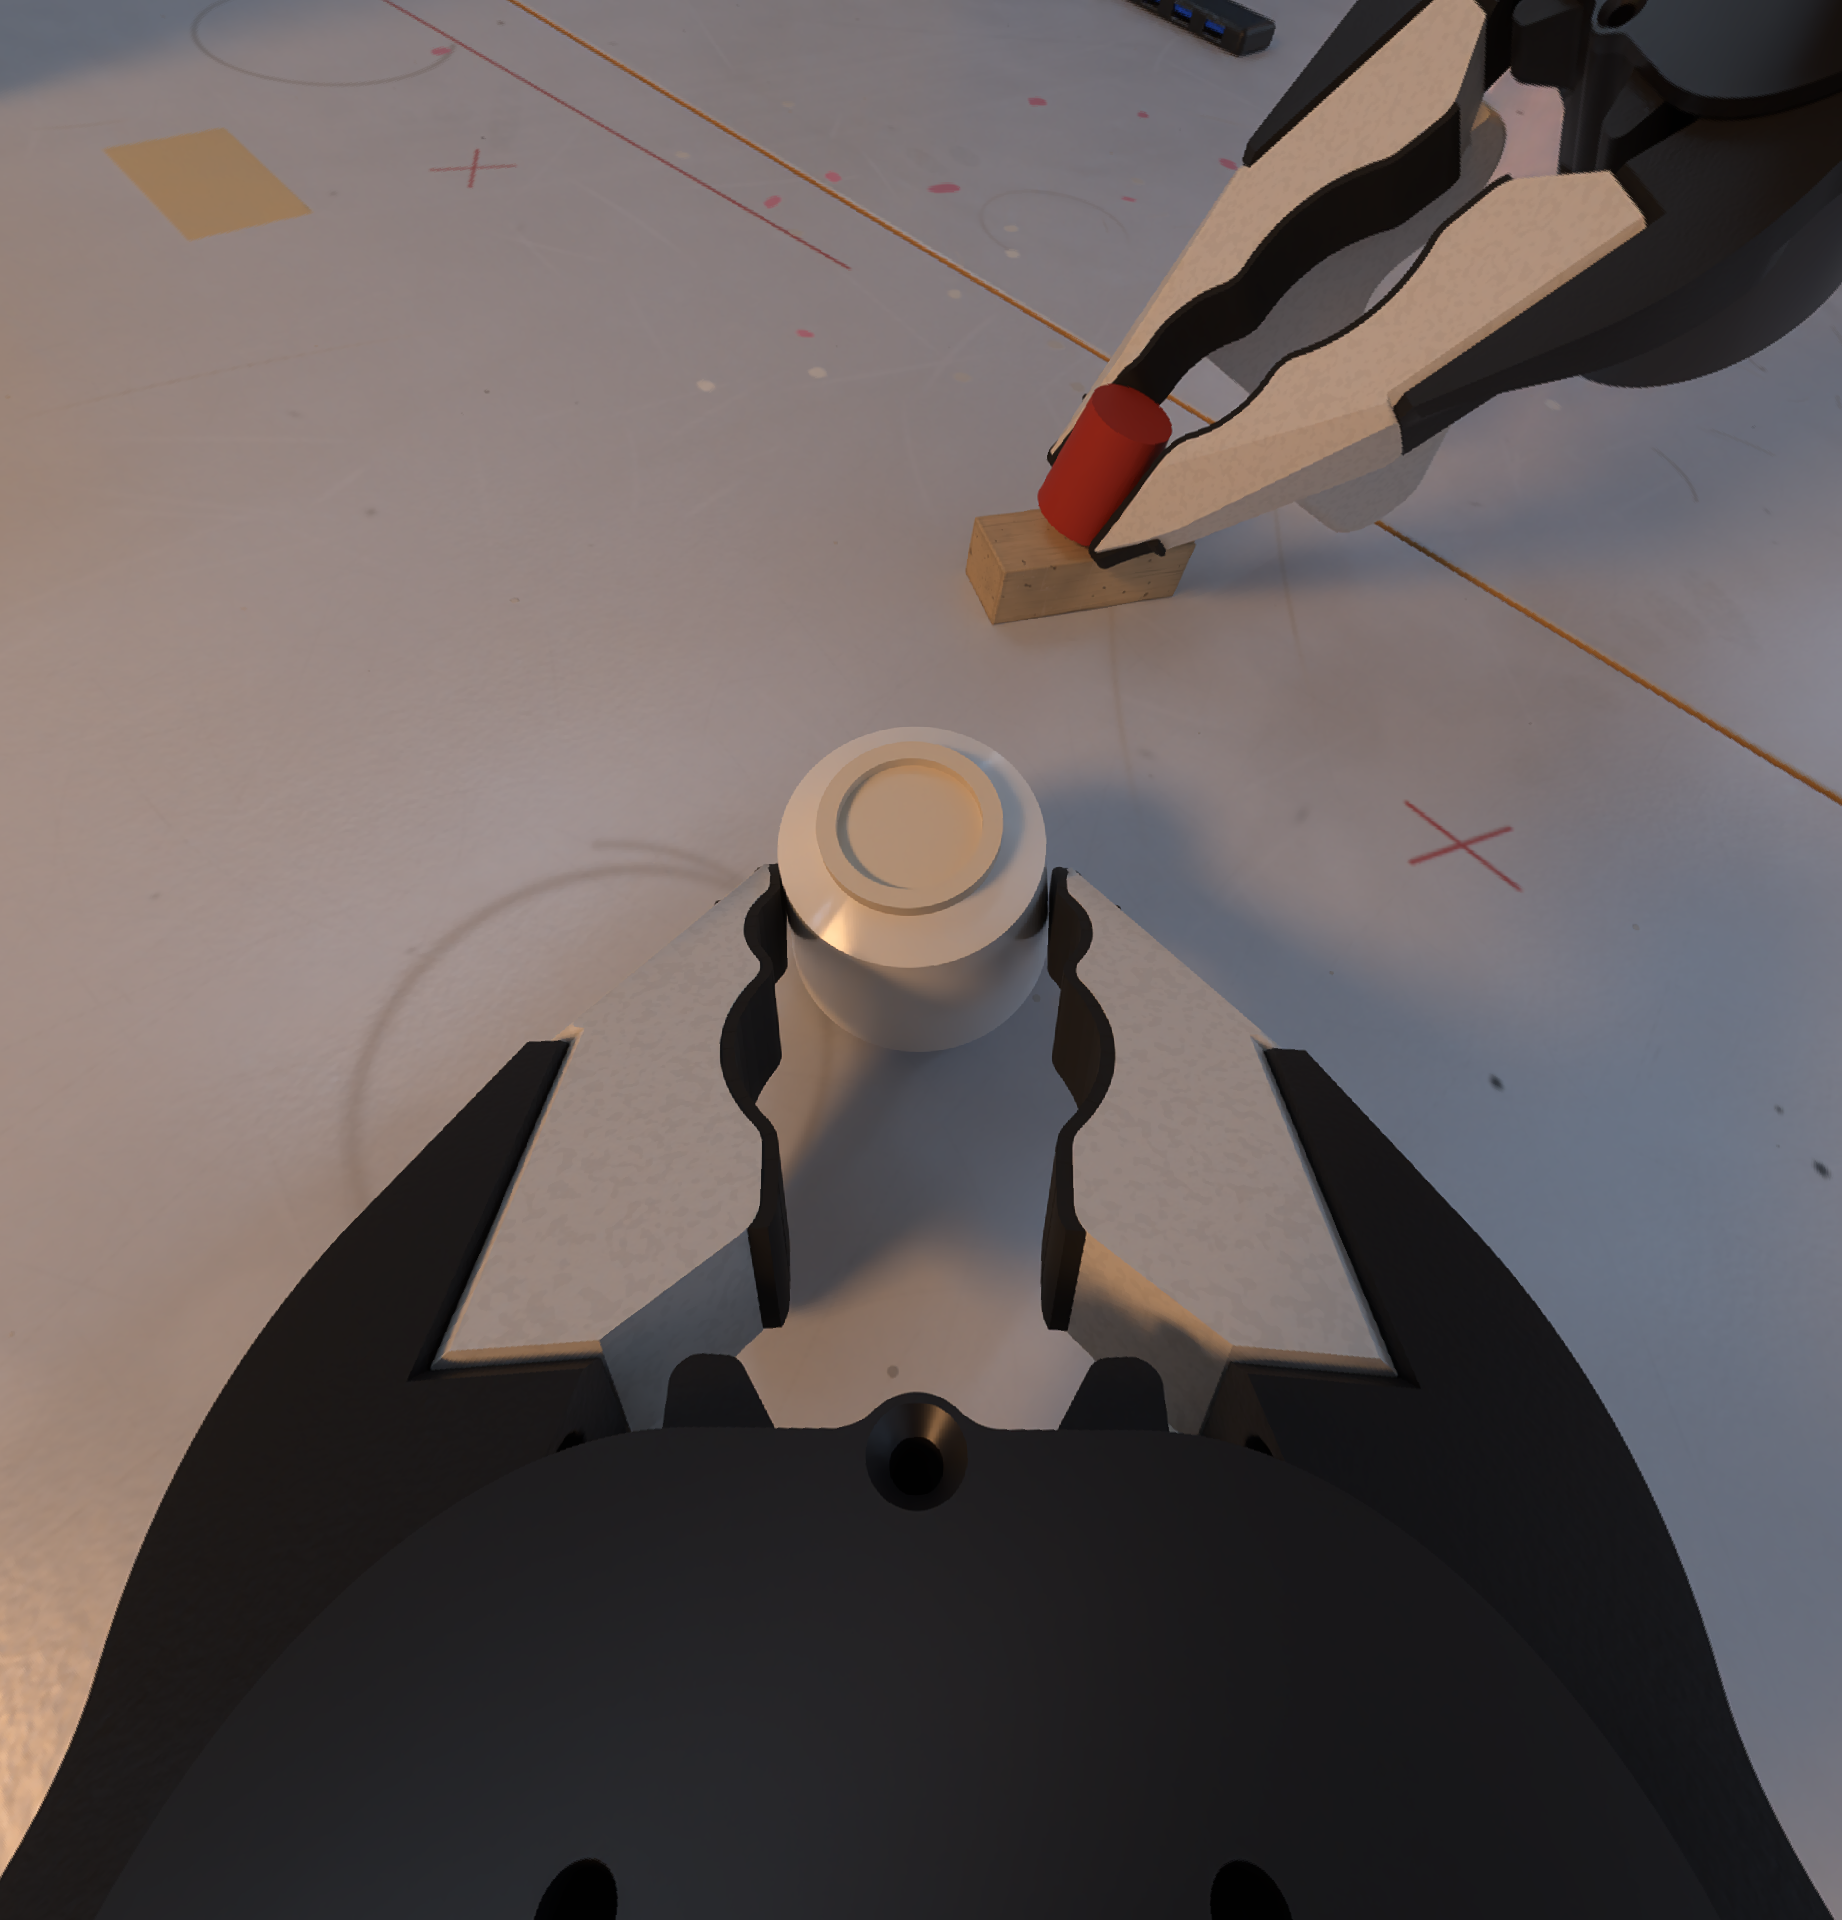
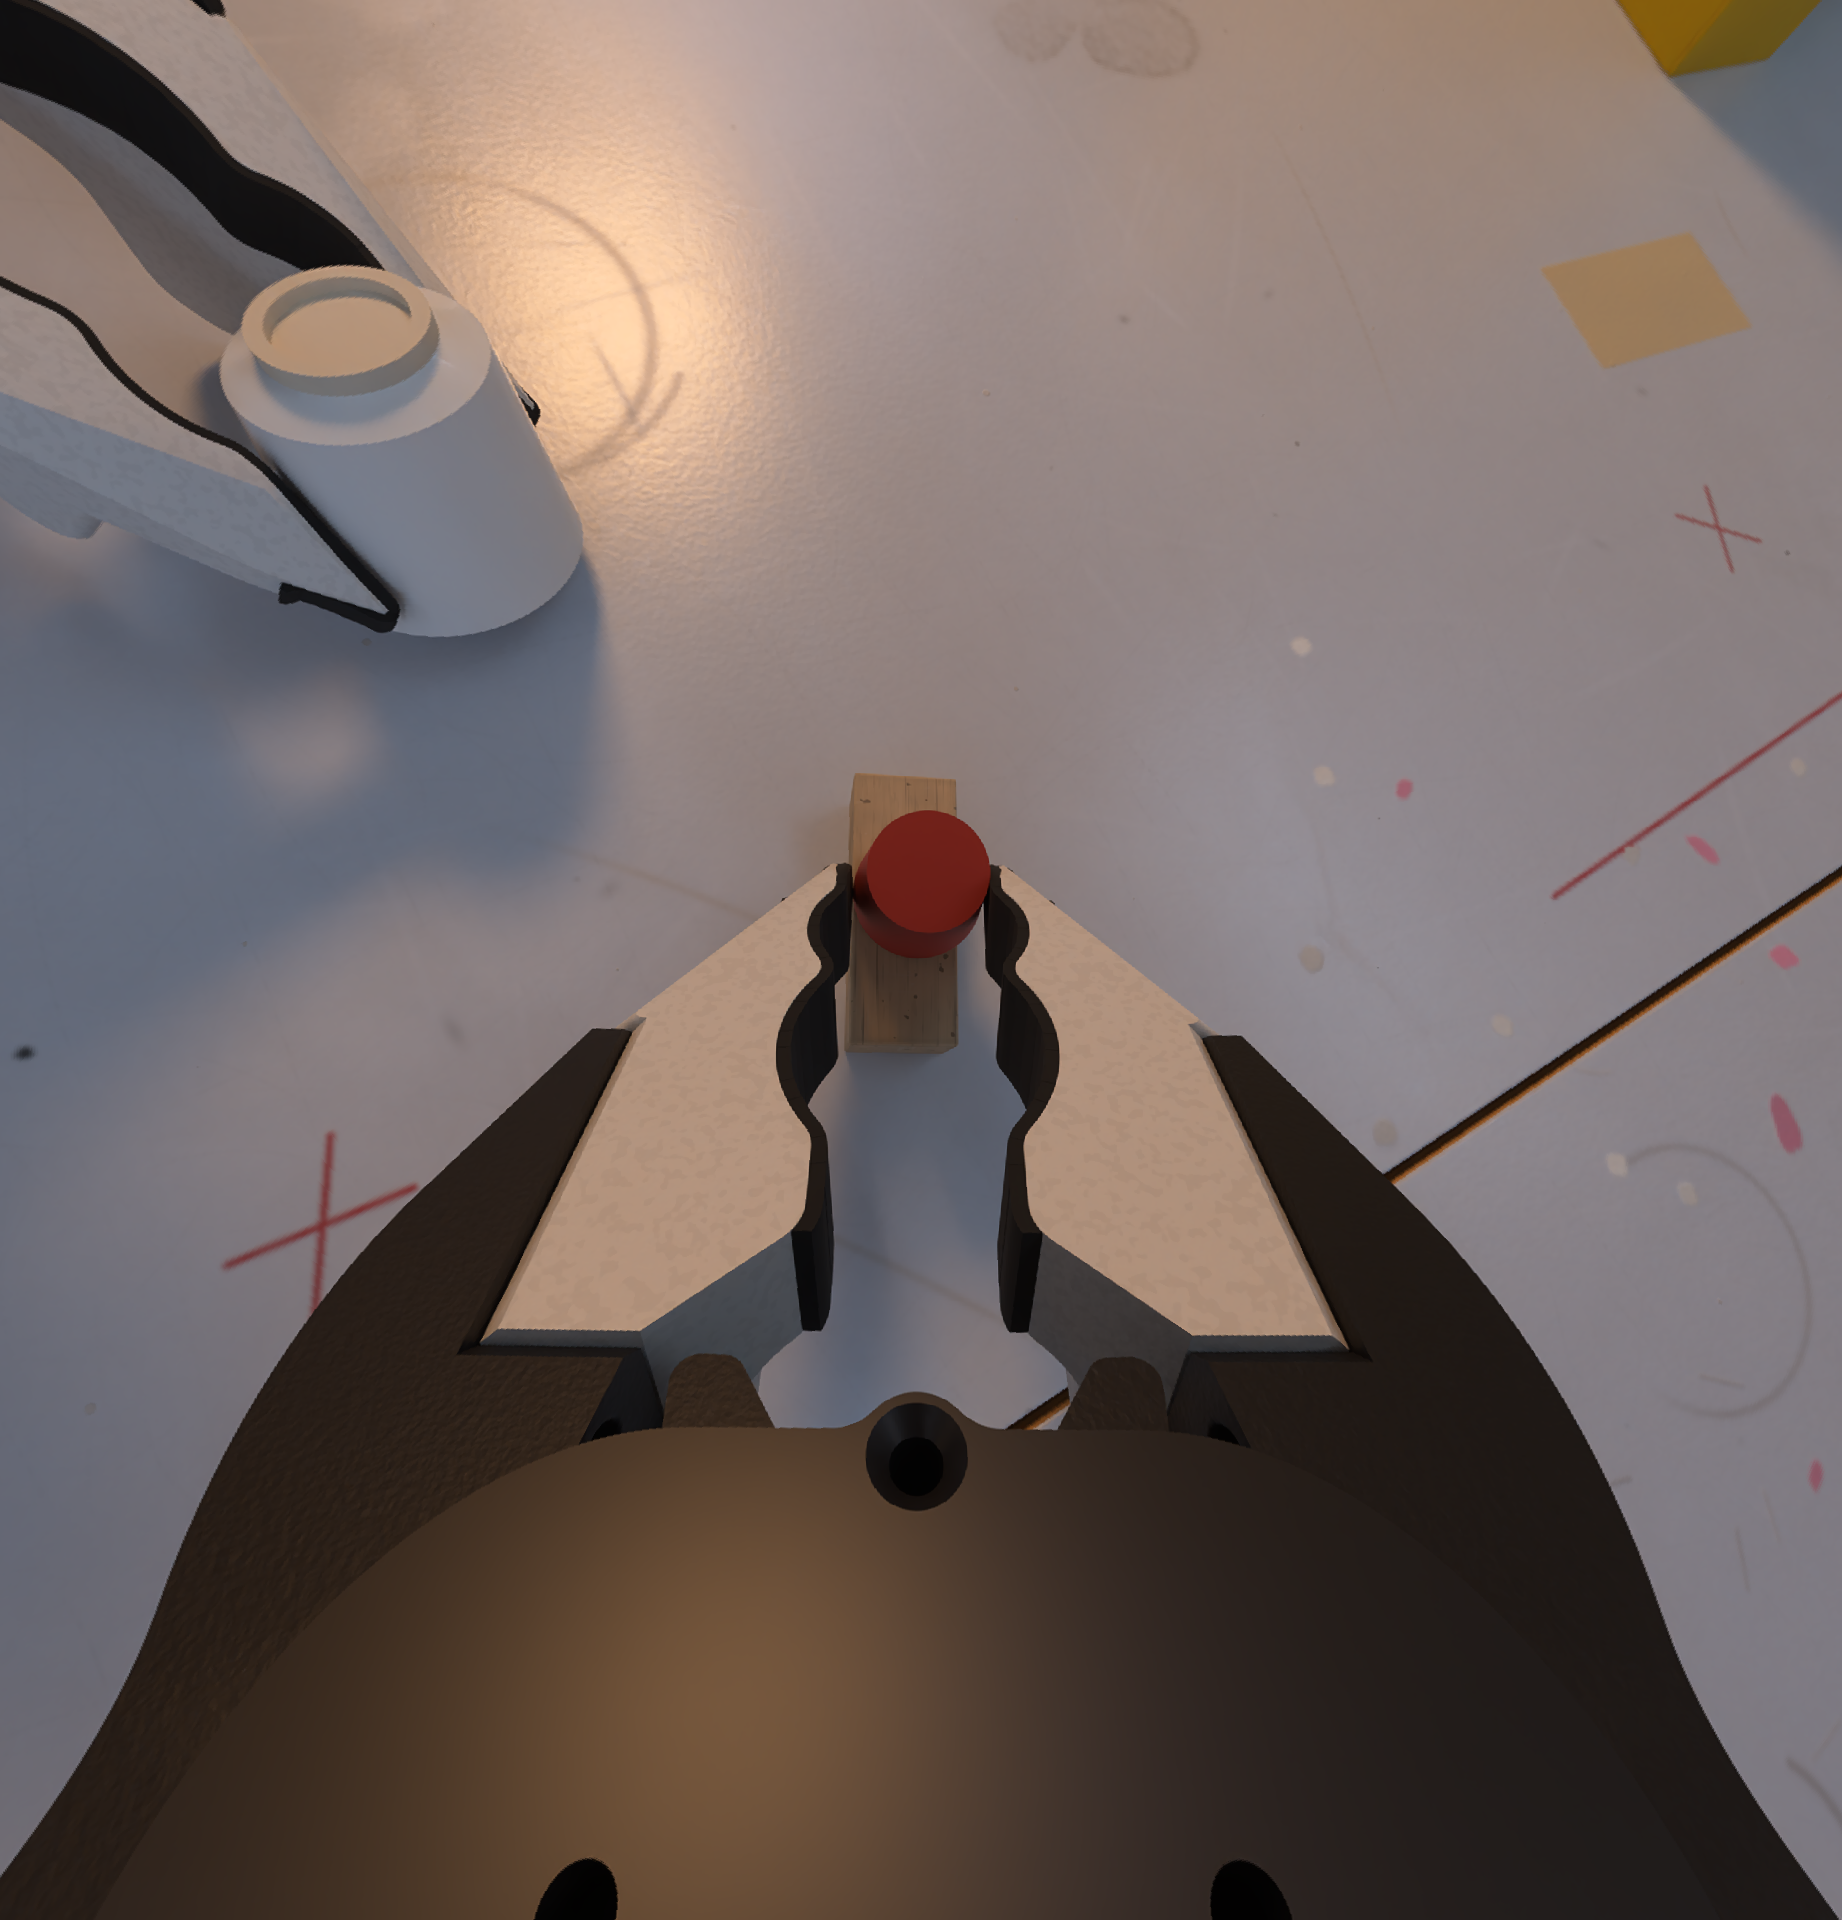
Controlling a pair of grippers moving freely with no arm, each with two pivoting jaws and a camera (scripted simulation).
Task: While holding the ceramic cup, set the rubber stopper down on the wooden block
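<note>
My left gripper (image 1: 912,894) is shut on a white ceramic cup (image 1: 912,883) that is turned upside down, its foot ring up, on or just above the table. The cup (image 2: 397,436) and the left gripper (image 2: 356,499) also show in the right wrist view at upper left. My right gripper (image 2: 919,883) is shut on a red rubber stopper (image 2: 922,878), held upright over a small wooden block (image 2: 901,997). In the left wrist view the stopper (image 1: 1099,462) sits at the block's (image 1: 1073,582) top, between the right gripper's fingertips (image 1: 1104,488); contact with the block looks close but unsure.
The white table (image 1: 481,623) carries red cross marks, red and orange lines and a tan rectangle (image 1: 205,182). A dark hub with blue ports (image 1: 1208,16) lies at the far edge. A yellow block (image 2: 1717,31) stands at the right wrist view's top right.
</note>
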